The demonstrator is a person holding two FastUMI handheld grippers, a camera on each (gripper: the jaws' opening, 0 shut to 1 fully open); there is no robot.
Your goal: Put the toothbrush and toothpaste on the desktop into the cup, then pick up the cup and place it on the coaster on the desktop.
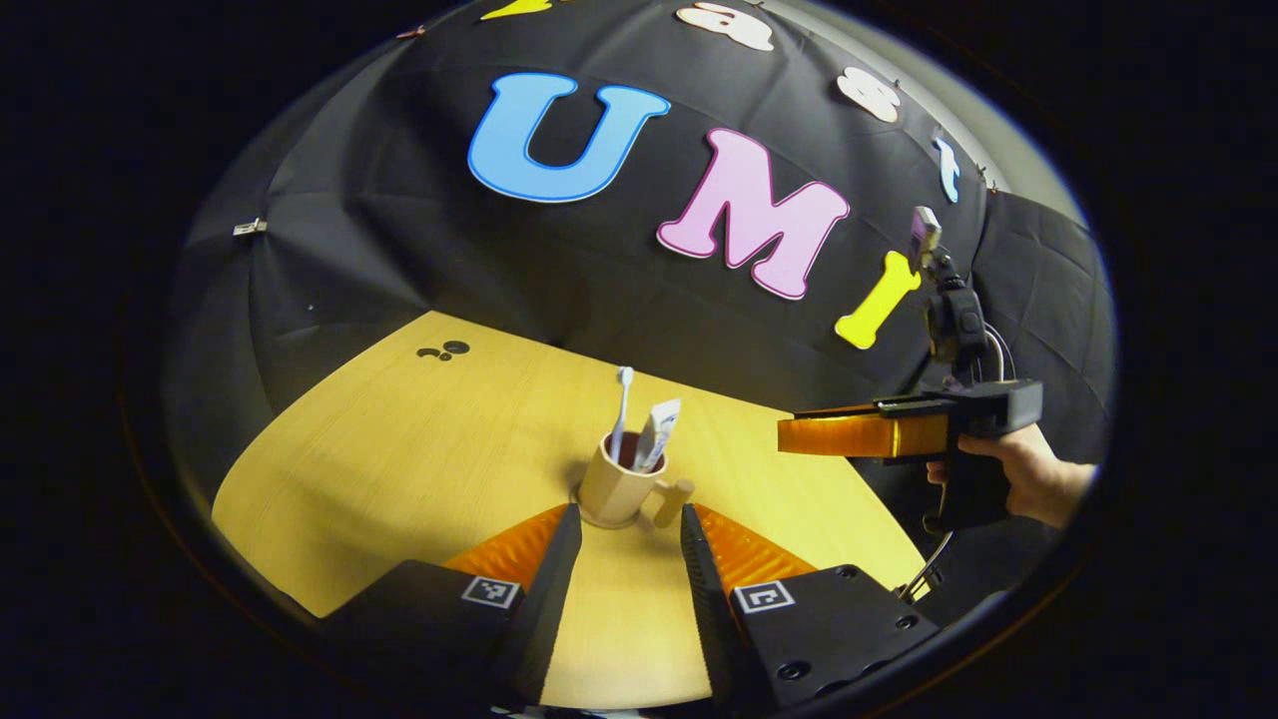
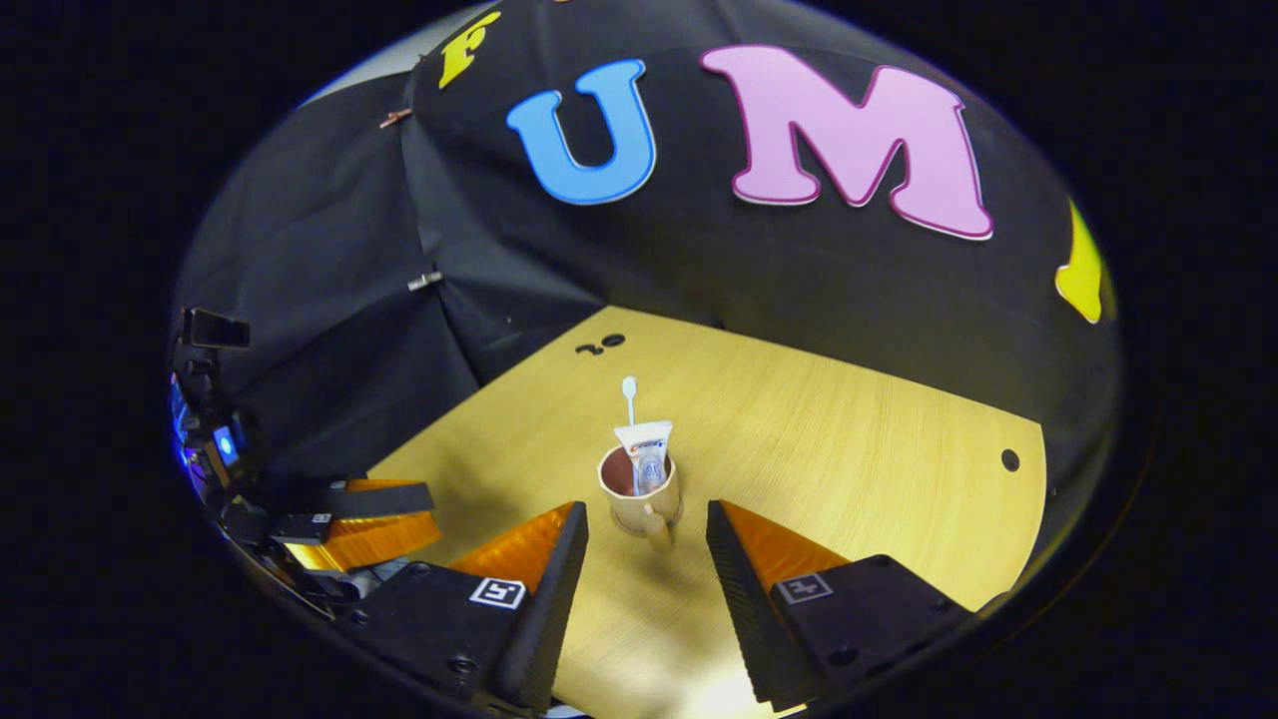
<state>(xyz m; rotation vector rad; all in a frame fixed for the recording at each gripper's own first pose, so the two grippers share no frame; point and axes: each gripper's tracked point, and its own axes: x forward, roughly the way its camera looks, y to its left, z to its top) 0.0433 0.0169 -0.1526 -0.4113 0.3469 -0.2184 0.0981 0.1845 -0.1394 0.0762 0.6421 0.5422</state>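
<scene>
One cup on the bench, one toothbrush and one toothpaste tube standing inside it, two claws, left claw, right claw, one hand, three dark holes in the bench

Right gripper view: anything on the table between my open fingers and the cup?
Nothing. In the right gripper view, only bare desktop lies between the right gripper and the cup, whose handle points toward the gap.

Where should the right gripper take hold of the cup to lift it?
By the handle, coming straight from the camera side. The cup stands upright with its handle toward the open right gripper, and toothbrush and toothpaste block the rim.
</scene>
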